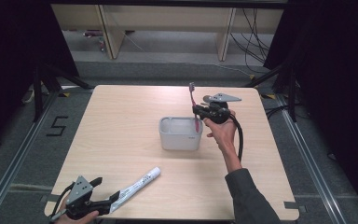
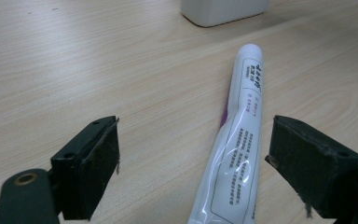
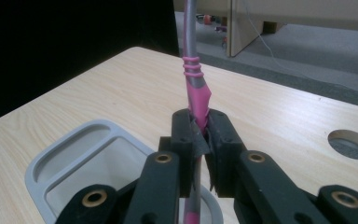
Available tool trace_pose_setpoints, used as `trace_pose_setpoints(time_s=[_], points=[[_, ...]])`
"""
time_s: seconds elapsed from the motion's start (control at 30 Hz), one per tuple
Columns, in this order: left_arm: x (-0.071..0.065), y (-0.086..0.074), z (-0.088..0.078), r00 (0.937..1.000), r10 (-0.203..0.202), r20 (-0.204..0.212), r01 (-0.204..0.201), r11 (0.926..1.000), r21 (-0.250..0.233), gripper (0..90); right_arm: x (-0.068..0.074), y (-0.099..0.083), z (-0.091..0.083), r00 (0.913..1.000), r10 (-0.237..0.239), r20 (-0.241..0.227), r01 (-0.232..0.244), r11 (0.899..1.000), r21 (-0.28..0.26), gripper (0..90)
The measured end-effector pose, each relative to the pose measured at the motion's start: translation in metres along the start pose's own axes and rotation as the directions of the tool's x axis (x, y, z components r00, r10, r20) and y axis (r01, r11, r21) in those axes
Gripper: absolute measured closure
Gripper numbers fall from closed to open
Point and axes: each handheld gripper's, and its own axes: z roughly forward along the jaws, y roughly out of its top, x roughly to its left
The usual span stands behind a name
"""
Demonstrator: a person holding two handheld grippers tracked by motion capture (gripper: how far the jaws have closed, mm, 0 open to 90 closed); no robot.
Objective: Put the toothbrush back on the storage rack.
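Note:
A pink and grey toothbrush point(image 1: 194, 103) stands upright, head up, with my right gripper point(image 1: 198, 111) shut on its handle point(image 3: 198, 100). Its lower end hangs inside the right end of a grey rectangular holder point(image 1: 180, 134) at the table's middle. In the right gripper view the holder's rim point(image 3: 51, 156) lies below the jaws. A white toothpaste tube point(image 1: 136, 186) lies flat near the front left, cap pointing toward the holder. My left gripper point(image 1: 113, 201) is open at the tube's flat end; the tube point(image 2: 238, 140) lies between the pads point(image 2: 95, 161), closer to the right one, untouched.
The light wooden table point(image 1: 121, 121) has a round hole point(image 3: 352, 143) near its far right corner. Beyond the far edge stand wooden furniture legs point(image 1: 109, 30) and loose cables point(image 1: 254, 37) on the floor. Black curtains close off both sides.

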Motion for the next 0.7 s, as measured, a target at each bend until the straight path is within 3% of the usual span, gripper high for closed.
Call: trace_pose_setpoints(time_s=[0.1, 0.13, 0.17, 0.2, 0.27, 0.33, 0.37, 0.47, 0.5, 0.53, 0.7], points=[[0.000, 0.000, 0.000, 1.0000, -0.005, 0.000, 0.005, 1.0000, -0.005, 15.3, 0.001, -0.004, 0.002, 0.9994, 0.035, -0.009, -0.035, 0.999, 0.014, 82.7], [0.000, 0.000, 0.000, 1.0000, -0.005, 0.000, 0.005, 1.0000, -0.005, 15.3, 0.001, -0.004, 0.002, 0.9994, 0.035, -0.009, -0.035, 0.999, 0.014, 82.7], [0.000, 0.000, 0.000, 1.0000, -0.005, 0.000, 0.005, 1.0000, -0.005, 15.3, -0.001, -0.007, 0.004, 1.0000, 0.002, -0.009, -0.002, 1.000, 0.004, 82.6], [-0.001, 0.000, 0.000, 1.0000, -0.005, -0.003, 0.005, 1.0000, -0.002, 15.3, 0.000, -0.008, 0.003, 0.9997, 0.024, -0.002, -0.024, 1.000, 0.008, 82.6], [-0.001, 0.000, 0.000, 1.0000, -0.004, -0.002, 0.004, 1.0000, -0.001, 15.3, -0.001, -0.009, 0.004, 0.9999, 0.008, -0.008, -0.008, 1.000, 0.008, 82.6], [-0.001, 0.000, 0.000, 1.0000, -0.005, -0.003, 0.005, 1.0000, -0.002, 15.3, 0.001, -0.011, 0.004, 0.9993, 0.036, -0.006, -0.036, 0.999, 0.022, 82.5], [-0.001, 0.000, 0.000, 1.0000, -0.005, -0.002, 0.005, 1.0000, -0.002, 15.3, -0.001, -0.012, 0.005, 0.9999, 0.013, -0.011, -0.013, 1.000, 0.013, 82.5], [0.000, 0.000, 0.000, 1.0000, -0.003, 0.000, 0.003, 1.0000, -0.001, 15.3, 0.000, -0.014, 0.004, 0.9998, 0.019, 0.002, -0.019, 1.000, 0.022, 82.4], [0.000, 0.000, 0.000, 1.0000, -0.004, 0.000, 0.004, 1.0000, -0.004, 15.3, -0.001, -0.016, 0.006, 0.9998, 0.013, -0.016, -0.013, 1.000, 0.023, 82.3], [-0.001, 0.000, 0.000, 1.0000, -0.005, -0.003, 0.005, 1.0000, 0.000, 15.3, 0.001, -0.017, 0.005, 0.9992, 0.037, -0.013, -0.037, 0.999, 0.030, 82.2], [-0.001, 0.000, 0.000, 1.0000, -0.002, -0.002, 0.002, 1.0000, 0.002, 15.3, 0.000, -0.020, 0.005, 0.9997, 0.018, -0.018, -0.018, 1.000, 0.023, 81.9]])
